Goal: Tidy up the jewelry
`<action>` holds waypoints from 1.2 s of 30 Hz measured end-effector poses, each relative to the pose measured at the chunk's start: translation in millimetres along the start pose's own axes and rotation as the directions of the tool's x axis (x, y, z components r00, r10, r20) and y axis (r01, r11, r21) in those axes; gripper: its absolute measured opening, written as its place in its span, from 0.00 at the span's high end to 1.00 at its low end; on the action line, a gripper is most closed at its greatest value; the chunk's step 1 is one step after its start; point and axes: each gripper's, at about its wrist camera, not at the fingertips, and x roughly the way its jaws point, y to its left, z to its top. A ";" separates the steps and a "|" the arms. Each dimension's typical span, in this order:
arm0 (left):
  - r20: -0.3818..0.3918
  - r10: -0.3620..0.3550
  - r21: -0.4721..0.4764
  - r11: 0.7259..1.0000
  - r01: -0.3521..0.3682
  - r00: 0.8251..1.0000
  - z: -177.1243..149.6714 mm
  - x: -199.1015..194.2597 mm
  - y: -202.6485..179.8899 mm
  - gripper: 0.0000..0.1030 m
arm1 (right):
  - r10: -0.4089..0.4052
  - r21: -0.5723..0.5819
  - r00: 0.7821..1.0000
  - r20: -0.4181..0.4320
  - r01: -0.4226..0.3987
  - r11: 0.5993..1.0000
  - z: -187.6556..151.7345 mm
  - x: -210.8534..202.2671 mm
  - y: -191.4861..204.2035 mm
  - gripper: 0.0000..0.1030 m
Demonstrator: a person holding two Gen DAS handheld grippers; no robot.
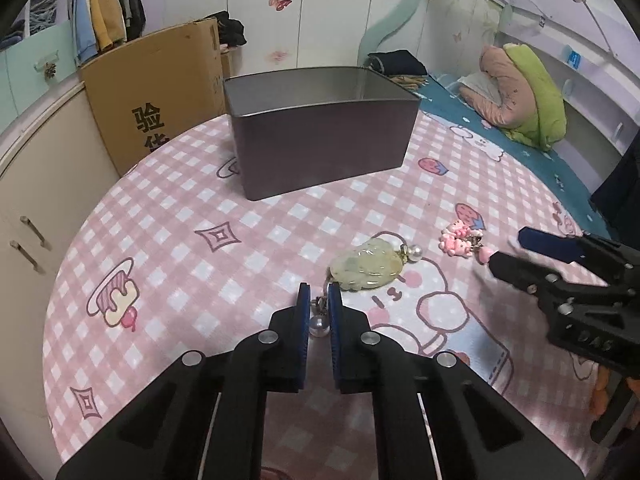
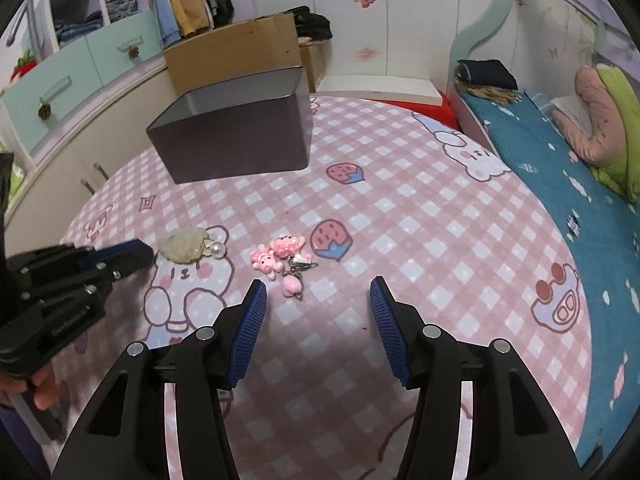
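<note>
A pink checked tablecloth point(image 1: 192, 216) printed with rabbits and strawberries covered the table, and a dark open box point(image 1: 320, 136) stood on its far side, well apart from the jewelry. A cardboard carton point(image 1: 156, 92) stood behind the table at the left.

The left gripper point(image 1: 319, 300) was low over the cloth with its blue pads drawn close together, a narrow gap between them. In that gap sat the clasp and a pearl bead point(image 1: 319, 326) of the pale green pendant point(image 1: 366, 266); whether the pads actually pinched the clasp could not be told. The pendant's carved body lay flat on the cloth just ahead of the fingertips, with a second pearl at its far end.

The right gripper point(image 2: 318, 294) was spread wide and held nothing. The pink charm cluster point(image 2: 282, 258) lay on the cloth just ahead of it, nearer its left finger point(image 2: 248, 332), and near the green pendant point(image 2: 184, 245) but apart from it.
</note>
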 end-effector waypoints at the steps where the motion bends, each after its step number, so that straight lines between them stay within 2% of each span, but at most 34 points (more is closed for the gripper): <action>1: 0.004 -0.001 -0.008 1.000 0.001 1.000 0.3 -2.1 2.3 0.93 | 0.002 -0.009 1.000 -0.001 -0.002 1.000 0.3 1.9 2.8 0.49; 10: 0.018 -0.029 -0.027 0.999 0.030 0.999 2.6 -11.9 7.5 0.93 | -0.006 -0.050 1.000 -0.004 0.006 0.999 5.3 11.3 10.8 0.51; 13: 0.020 -0.034 -0.025 0.999 0.034 0.999 3.4 -13.4 6.8 1.00 | 0.002 -0.054 1.000 -0.015 -0.003 0.999 5.3 13.2 11.0 0.64; 17: 0.016 -0.048 -0.035 0.998 0.049 0.999 4.0 -13.5 8.4 1.00 | -0.005 -0.065 1.000 -0.018 0.004 0.998 5.3 13.9 9.6 0.71; 18: 0.018 -0.049 -0.033 0.998 0.050 0.999 4.2 -14.1 8.0 1.00 | -0.005 -0.064 1.000 -0.018 0.004 0.998 5.7 13.8 8.7 0.74; 19: 0.018 -0.049 -0.032 0.998 0.049 0.999 4.2 -14.5 7.8 1.00 | 0.001 -0.061 1.000 -0.019 -0.002 0.998 5.6 13.7 7.7 0.83; 20: 0.018 -0.051 -0.031 0.998 0.051 0.999 4.4 -15.1 7.4 1.00 | 0.010 -0.054 1.000 -0.021 -0.011 0.999 5.6 13.5 5.9 0.85; 27: 0.023 -0.070 -0.041 0.997 0.071 0.997 4.2 -17.3 9.0 1.00 | 0.031 -0.034 0.999 -0.015 -0.031 0.999 2.9 5.9 0.2 0.87; 29: 0.022 -0.087 -0.043 0.995 0.088 0.996 3.7 -18.6 10.3 1.00 | 0.034 -0.024 0.999 -0.002 -0.034 0.999 2.4 -0.9 -3.5 0.87; 36: 0.030 -0.084 -0.065 0.994 0.086 0.996 -4.8 -25.2 19.2 1.00 | 0.037 0.003 0.998 0.058 -0.038 0.999 6.9 -34.7 -15.6 0.87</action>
